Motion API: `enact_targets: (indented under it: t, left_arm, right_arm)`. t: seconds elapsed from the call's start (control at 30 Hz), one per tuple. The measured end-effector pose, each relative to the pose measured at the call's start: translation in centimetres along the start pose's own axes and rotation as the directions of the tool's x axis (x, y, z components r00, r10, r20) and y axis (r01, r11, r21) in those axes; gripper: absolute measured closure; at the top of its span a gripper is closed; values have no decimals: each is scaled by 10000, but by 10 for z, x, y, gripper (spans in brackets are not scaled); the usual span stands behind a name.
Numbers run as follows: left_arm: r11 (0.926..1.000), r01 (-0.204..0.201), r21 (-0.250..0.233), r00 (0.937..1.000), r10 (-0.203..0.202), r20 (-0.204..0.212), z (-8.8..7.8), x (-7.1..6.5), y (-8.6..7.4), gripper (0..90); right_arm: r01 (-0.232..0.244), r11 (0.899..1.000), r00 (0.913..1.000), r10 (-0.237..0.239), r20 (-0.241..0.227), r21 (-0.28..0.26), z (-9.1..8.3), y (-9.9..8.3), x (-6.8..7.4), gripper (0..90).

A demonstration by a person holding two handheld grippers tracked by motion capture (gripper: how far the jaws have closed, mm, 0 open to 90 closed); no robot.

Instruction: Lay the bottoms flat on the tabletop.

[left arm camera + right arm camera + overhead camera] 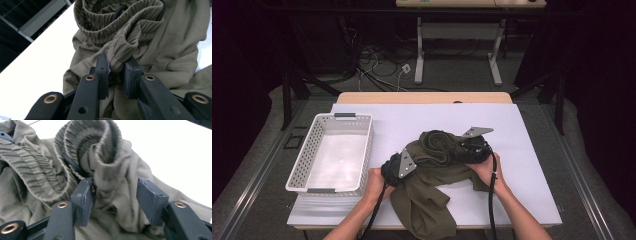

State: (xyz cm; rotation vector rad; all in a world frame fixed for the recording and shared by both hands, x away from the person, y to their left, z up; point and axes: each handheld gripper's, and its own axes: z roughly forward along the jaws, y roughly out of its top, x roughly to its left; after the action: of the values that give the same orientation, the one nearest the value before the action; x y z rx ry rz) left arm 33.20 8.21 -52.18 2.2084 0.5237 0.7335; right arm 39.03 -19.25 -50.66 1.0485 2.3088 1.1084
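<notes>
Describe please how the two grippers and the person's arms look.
Both the left gripper and the right gripper are black, each topped by a grey three-cornered plate with small holes. A black cable trails from each towards the person. The jaws are black bars with brass-ringed holes and dark rectangular pads. The forearms are bare, no sleeves visible.

Olive-green trousers [432, 175], plain, with a ribbed, gathered waistband [117, 22] in the same olive and a black drawcord. White perforated basket [307, 160] with grey handles. White table cover [522, 150] over a pale wood table edge [424, 97]. Black left gripper [116, 72] and right gripper [115, 200], brass-coloured rivets, grey top plates.
</notes>
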Motion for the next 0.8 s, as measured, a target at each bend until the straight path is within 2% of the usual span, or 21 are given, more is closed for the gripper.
enact_targets:
  t: [0.1, 0.27, 0.33, 0.37, 0.4, 0.5, 0.6, 0.7, 0.8]
  left_arm:
    - [9997, 256, -3, 9997, -256, -34, -1, 1, -1, 770]
    - [9974, 716, -11, 9974, -716, -59, -2, 5, -1, 769]
    - [9964, 851, 20, 9964, -851, -45, -4, 6, -1, 769]
    - [9955, 944, -14, 9955, -944, -123, -4, 6, -1, 769]
    - [9941, 1085, -41, 9940, -1085, -102, -5, 7, -2, 769]
    - [9915, 1295, -80, 9913, -1297, -207, -6, 8, -3, 769]
    - [9856, 1682, -160, 9849, -1687, -380, -7, 10, -3, 769]
    - [9769, 2125, -227, 9753, -2134, -566, -9, 12, -4, 769]
    - [9653, 2580, -412, 9617, -2607, -846, -10, 14, -4, 770]
  right_arm:
    - [-39, 9994, 9997, 48, 255, -351, -5, -4, -2, 493]
    - [-9, 10000, 9995, 12, 331, -69, 5, -4, 3, 508]
    - [99, 10000, 9980, -98, 625, -15, 11, -4, 8, 554]
    - [88, 10000, 9980, -89, 632, 16, 14, -3, 10, 590]
    - [48, 10000, 9975, -43, 703, -82, 17, -3, 11, 655]
    - [-19, 9999, 9961, 29, 884, -121, 21, -3, 13, 762]
    - [-229, 9991, 9928, 271, 1169, -370, 18, -2, 13, 799]
    - [-391, 9968, 9890, 485, 1395, -692, 11, -4, 10, 812]
    - [-593, 9933, 9819, 759, 1734, -990, 5, -4, 6, 817]
